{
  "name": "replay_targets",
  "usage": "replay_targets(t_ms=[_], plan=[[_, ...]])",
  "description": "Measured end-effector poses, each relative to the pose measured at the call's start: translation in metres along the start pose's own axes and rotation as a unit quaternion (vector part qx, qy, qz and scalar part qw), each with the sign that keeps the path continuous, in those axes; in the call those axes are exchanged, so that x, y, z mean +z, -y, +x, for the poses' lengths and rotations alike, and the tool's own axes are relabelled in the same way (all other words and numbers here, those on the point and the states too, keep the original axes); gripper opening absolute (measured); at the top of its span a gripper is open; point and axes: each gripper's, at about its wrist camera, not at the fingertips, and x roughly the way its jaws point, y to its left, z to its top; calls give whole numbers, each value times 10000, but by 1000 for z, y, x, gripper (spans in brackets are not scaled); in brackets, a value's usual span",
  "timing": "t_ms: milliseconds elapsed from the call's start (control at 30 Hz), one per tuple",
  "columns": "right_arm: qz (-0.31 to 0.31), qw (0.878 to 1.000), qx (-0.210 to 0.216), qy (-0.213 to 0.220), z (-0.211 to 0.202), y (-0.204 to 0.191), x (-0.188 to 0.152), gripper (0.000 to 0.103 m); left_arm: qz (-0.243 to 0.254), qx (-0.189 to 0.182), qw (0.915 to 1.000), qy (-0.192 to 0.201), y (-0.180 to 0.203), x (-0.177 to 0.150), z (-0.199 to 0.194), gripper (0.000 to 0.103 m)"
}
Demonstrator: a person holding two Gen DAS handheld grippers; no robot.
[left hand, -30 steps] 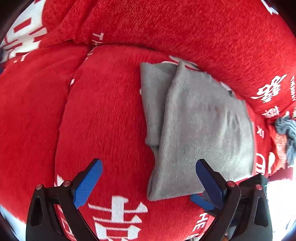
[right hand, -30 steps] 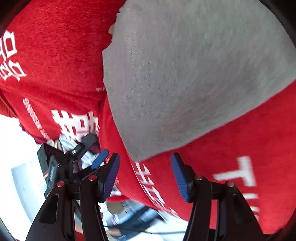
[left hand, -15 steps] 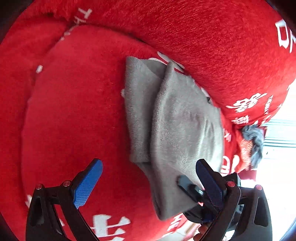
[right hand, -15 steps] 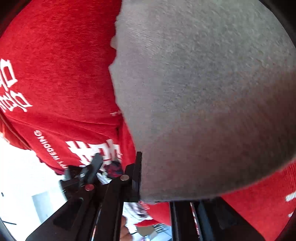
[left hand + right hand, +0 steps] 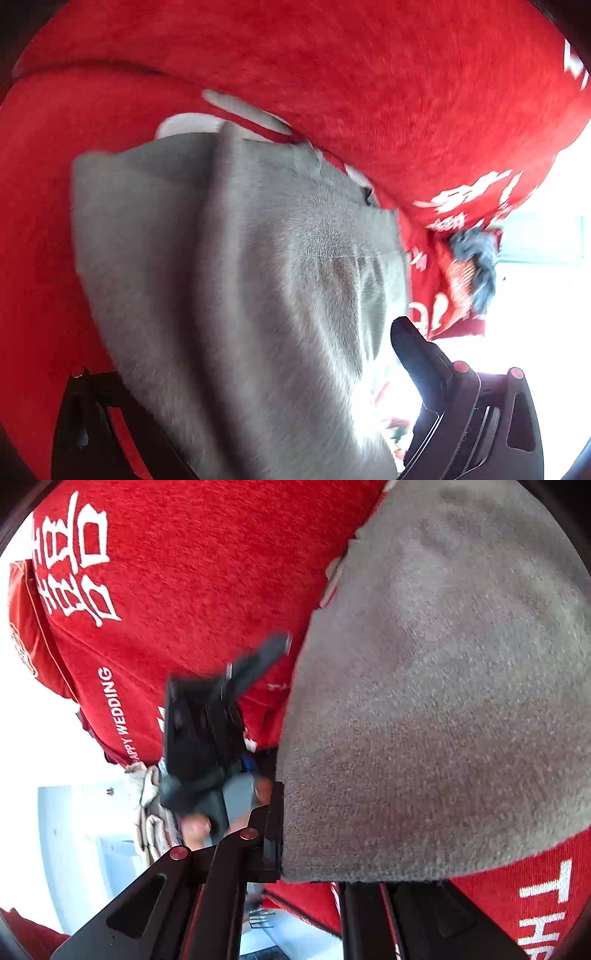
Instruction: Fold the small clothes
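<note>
Right gripper [image 5: 310,871] clamps grey cloth [image 5: 443,709] corner; left gripper [image 5: 236,398] open, straddling it. Next: left grips, fold over.

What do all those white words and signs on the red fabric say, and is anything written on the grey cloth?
"HAPPY WEDDING": small white print on the red cover, its start half hidden.
"TH": start of a cut-off white word at the right wrist view's lower right edge.
Large white Chinese-style characters: clearly printed, but I cannot read them.
White print in the left wrist view: too blurred.
Grey cloth: no text visible.
</note>
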Motion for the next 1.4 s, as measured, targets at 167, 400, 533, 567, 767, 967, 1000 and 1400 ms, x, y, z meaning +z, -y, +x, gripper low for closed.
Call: replay_targets(t_ms=[167, 400, 533, 567, 767, 967, 1000, 1400], plan=[[60, 9996, -181, -186, 2, 11, -4, 8, 156, 552, 9977, -348, 3, 1, 23, 36], [-168, 9931, -735, -900, -15, 17, -10, 12, 813, 984, 9918, 28, 30, -10, 9, 30], [-227, 9910, -966, -903, -59, 28, -12, 12, 1033, 1097, 9882, 280, 64, -14, -5, 30], [-222, 9906, -1105, -770, -75, 32, -9, 12, 1066, 1116, 9874, 339, 75, -14, -8, 30], [106, 9884, -1511, 106, -165, 69, 28, 12, 1212, 1500, 9796, 558, 150, -11, -4, 28], [257, 9872, -1390, 733, -226, 95, 76, 12, 1605, 2231, 9606, 402, 241, -16, 71, 29], [278, 9876, -1318, 809, -232, 99, 83, 12, 1725, 2409, 9546, 300, 256, -18, 98, 29], [836, 9920, -603, 726, -220, 152, 127, 12, 2988, 2248, 9264, -437, 329, -59, 231, 70]])
